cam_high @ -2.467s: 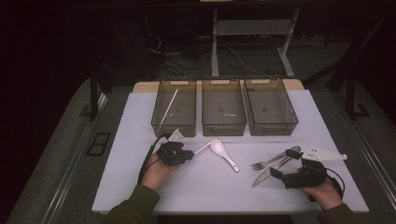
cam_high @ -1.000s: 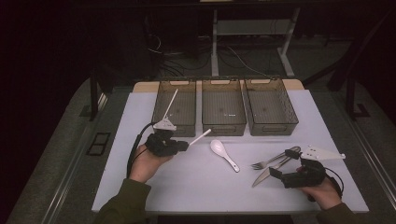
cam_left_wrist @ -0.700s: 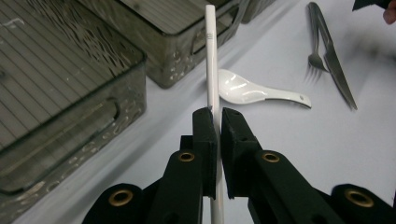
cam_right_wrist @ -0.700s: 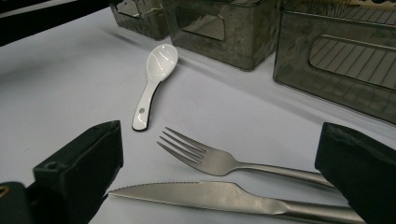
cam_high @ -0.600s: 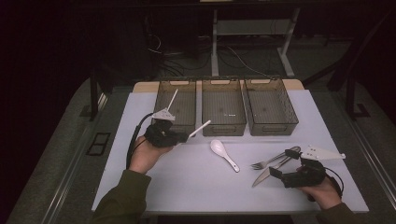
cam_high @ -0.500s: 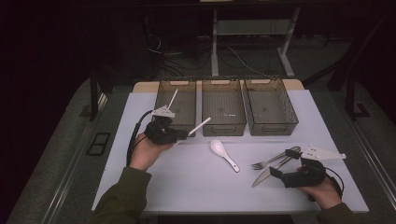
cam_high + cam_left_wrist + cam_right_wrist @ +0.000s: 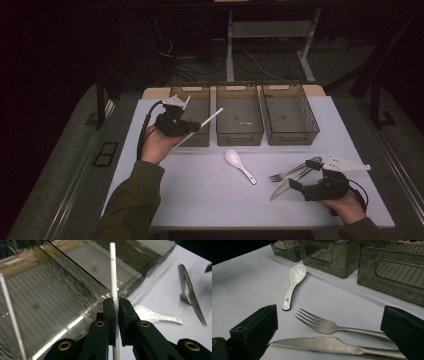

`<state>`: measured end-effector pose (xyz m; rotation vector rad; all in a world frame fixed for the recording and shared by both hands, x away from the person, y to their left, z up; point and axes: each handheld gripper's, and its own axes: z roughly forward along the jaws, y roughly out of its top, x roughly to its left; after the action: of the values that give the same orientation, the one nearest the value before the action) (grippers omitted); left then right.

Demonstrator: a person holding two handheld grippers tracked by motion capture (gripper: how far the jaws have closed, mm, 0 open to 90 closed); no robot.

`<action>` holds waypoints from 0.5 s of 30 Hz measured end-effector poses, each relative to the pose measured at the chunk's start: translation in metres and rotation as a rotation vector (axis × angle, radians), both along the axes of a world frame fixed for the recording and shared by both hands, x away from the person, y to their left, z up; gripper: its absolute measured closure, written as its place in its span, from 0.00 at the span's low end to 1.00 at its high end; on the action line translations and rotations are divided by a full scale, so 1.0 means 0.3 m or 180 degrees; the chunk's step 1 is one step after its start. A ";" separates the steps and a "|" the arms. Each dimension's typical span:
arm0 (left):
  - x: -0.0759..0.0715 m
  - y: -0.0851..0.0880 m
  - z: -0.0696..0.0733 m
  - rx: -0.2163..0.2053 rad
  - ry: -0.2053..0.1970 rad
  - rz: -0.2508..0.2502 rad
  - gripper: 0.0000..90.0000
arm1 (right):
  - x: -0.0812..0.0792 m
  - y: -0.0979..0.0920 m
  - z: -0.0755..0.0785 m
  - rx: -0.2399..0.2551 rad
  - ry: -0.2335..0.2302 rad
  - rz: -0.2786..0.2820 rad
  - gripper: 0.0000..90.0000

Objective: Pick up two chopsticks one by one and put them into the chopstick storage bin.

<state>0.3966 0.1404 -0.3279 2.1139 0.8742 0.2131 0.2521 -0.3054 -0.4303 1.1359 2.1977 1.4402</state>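
Nearest, the right gripper rests on the white surface, jaws wide apart around the fork and knife handles. Beyond, the spoon lies before the middle bin. Farthest, the left gripper clamps a white chopstick, tip over the left bin.

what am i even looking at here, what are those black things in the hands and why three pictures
A person sits at a white table holding a two-jaw tool in each hand. The high view looks down from above; the other two pictures come from cameras riding on each tool. The left hand-held gripper is shut on a white chopstick, raised by the left of three bins. The right hand-held gripper is open, with a fork and knife between its jaws. A white spoon lies mid-table.
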 end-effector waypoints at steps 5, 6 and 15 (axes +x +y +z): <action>0.058 0.008 0.017 -0.0020 -0.0066 0.0108 0.93 | 0.000 -0.002 0.000 0.0007 -0.0003 -0.0004 0.01; 0.070 0.009 0.021 -0.0015 -0.0066 0.0128 0.93 | 0.000 -0.002 0.000 0.0009 -0.0004 -0.0004 0.01; 0.176 0.024 0.032 -0.0048 -0.0157 0.0292 0.93 | 0.000 -0.003 0.000 0.0017 -0.0006 -0.0009 0.01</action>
<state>0.4492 0.1477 -0.3181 2.0480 0.9415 0.3041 0.2521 -0.3065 -0.4302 1.1385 2.1913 1.4464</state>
